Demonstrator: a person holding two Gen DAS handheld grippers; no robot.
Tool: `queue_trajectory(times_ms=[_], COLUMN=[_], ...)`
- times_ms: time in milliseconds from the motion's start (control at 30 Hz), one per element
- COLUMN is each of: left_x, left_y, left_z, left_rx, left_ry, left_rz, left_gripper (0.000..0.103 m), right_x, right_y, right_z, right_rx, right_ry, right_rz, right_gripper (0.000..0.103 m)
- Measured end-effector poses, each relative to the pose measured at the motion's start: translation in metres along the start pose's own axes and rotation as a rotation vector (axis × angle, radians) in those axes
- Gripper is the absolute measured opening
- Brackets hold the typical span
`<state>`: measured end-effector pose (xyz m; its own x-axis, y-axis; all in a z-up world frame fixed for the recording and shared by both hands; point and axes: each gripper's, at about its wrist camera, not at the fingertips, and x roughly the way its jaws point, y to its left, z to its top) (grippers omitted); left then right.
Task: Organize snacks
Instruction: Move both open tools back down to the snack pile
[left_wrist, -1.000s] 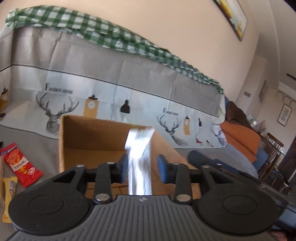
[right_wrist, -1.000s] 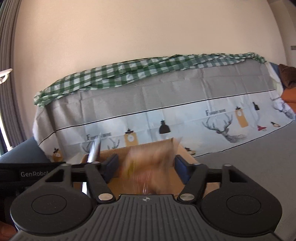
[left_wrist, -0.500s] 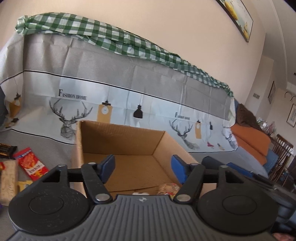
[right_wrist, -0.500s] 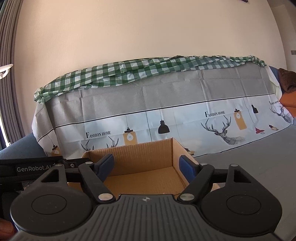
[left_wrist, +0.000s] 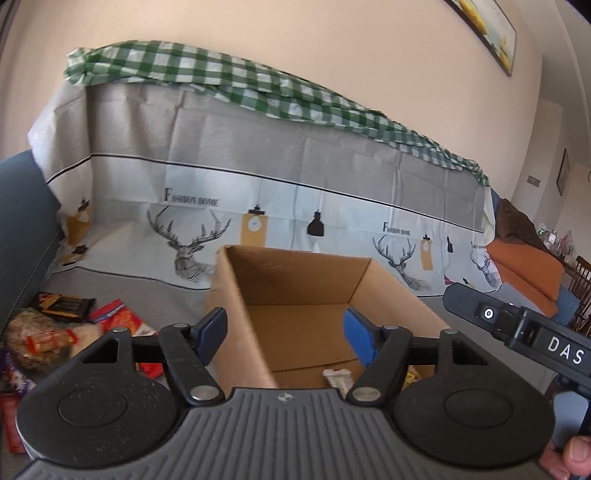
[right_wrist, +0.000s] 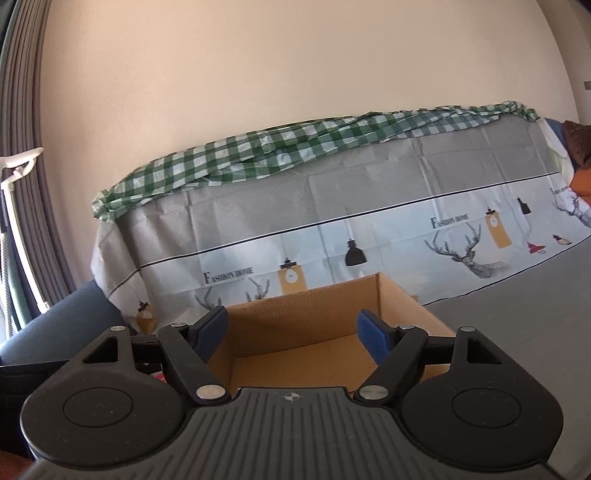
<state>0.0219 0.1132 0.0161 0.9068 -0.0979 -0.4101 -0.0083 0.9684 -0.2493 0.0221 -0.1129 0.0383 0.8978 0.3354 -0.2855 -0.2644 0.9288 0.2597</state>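
An open cardboard box stands on the grey cover right ahead of both grippers; the right wrist view also shows this box. On its floor lie a white packet and a yellow packet. My left gripper hovers over the box's left wall, jaws closing with nothing between the pads. My right gripper is open and empty above the box's near edge. Left of the box lies a pile of snacks: a red packet, a dark bar and a clear bag.
A grey deer-print cloth covers the sofa back behind the box, with a green checked cloth along its top. The right gripper's body juts in at the right, a thumb below it. Orange cushions lie far right.
A second ago the left gripper held a silver packet and the right a yellowish snack over the box. Both have let go and opened. The left gripper has swung left, toward the snack pile.
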Motion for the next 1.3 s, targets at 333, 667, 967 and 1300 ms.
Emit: queue_trajectory(times_ms=[333, 667, 967, 1300], left_x=[-0.023, -0.029, -0.001, 0.017], left_y=[0.077, 0.185, 0.208, 0.213], left_z=[0.035, 0.025, 0.007, -0.005], left_rx=[-0.064, -0.532, -0.662, -0.689], left_ry=[0.038, 0.057, 0.200, 0.311], left_rz=[0.075, 0.237, 0.336, 0.448], left_gripper=[0.018, 0.018, 0.022, 0.043], right_x=[0.007, 0.021, 0.037, 0.092], right_y=[0.045, 0.079, 0.132, 0.165], right_z=[-0.010, -0.022, -0.049, -0.080], right_rx=[-0.016, -0.098, -0.236, -0.241], right_ry=[0.056, 0.107, 0.154, 0.317], right_rz=[0.153, 0.215, 0.336, 0.357], right_gripper=[0.051, 0.053, 0.053, 0.053])
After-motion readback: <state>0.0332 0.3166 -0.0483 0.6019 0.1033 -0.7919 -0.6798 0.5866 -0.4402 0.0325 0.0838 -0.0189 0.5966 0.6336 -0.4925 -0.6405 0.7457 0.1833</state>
